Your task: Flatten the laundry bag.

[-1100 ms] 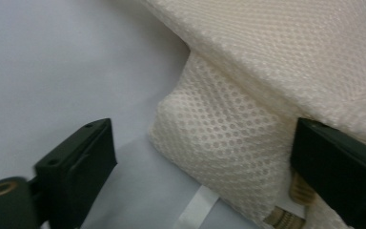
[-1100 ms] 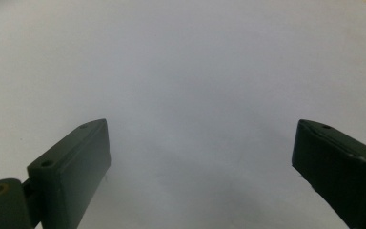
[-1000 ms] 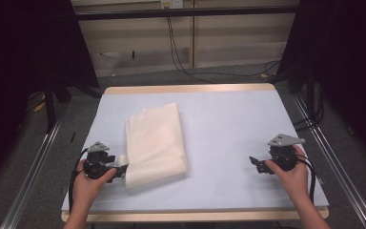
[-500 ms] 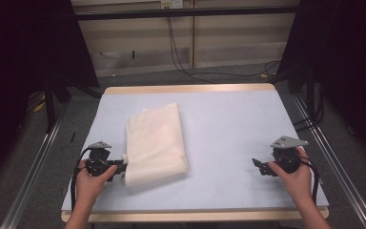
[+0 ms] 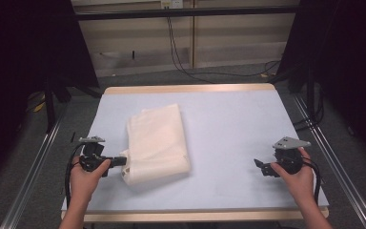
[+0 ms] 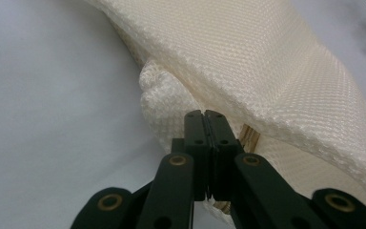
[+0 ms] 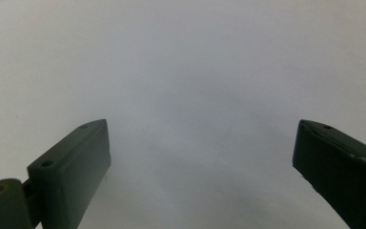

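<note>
A cream woven cloth (image 5: 157, 143), folded into a long rectangle, lies left of centre on the pale blue table (image 5: 238, 129). My left gripper (image 5: 124, 161) is at its near left corner. Its jaws have just been closing and now meet on the cloth's edge. In the left gripper view the black jaws (image 6: 205, 114) are pressed together, with a bunched fold of the cloth (image 6: 267, 71) at their tips and a tan label (image 6: 248, 137) beside them. My right gripper (image 5: 259, 164) hovers over bare table at the near right. Its jaws (image 7: 200, 126) stand wide open with nothing between them.
Metal rails (image 5: 33, 162) run along both sides of the table. A wooden strip (image 5: 190, 88) edges the far side. Black cables (image 5: 181, 57) hang down the back wall and lie on the floor. Dark curtains (image 5: 19, 47) stand left and right.
The left gripper's jaws have closed on the cloth's near left corner, and that corner has risen slightly with the hand. The right gripper has stayed where it was.
</note>
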Demonstrator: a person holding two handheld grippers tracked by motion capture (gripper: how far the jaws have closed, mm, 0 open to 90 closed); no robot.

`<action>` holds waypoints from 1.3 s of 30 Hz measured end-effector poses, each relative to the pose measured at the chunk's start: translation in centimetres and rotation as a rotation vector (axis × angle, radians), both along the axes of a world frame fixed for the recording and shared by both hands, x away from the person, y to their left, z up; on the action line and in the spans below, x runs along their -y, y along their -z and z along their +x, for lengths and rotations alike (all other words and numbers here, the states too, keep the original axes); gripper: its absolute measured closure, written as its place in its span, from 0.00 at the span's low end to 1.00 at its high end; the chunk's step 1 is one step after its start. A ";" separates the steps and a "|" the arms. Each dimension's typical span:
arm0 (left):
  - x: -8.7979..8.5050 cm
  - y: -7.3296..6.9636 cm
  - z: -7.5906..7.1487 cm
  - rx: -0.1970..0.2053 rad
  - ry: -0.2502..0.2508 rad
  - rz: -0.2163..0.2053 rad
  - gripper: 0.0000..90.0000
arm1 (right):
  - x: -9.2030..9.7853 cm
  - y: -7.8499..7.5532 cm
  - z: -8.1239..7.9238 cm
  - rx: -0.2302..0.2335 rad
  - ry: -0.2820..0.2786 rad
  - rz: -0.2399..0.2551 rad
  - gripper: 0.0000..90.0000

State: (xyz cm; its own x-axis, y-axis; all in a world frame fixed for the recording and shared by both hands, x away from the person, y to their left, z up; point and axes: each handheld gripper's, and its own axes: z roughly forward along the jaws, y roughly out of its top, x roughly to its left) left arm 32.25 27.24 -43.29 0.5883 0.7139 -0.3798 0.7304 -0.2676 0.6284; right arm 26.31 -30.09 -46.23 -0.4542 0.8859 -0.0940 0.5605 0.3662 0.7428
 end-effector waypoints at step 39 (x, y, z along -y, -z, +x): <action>6.6 -5.0 3.4 0.036 0.093 -0.084 0.99 | -0.4 0.2 -0.2 -0.024 -0.030 0.008 0.05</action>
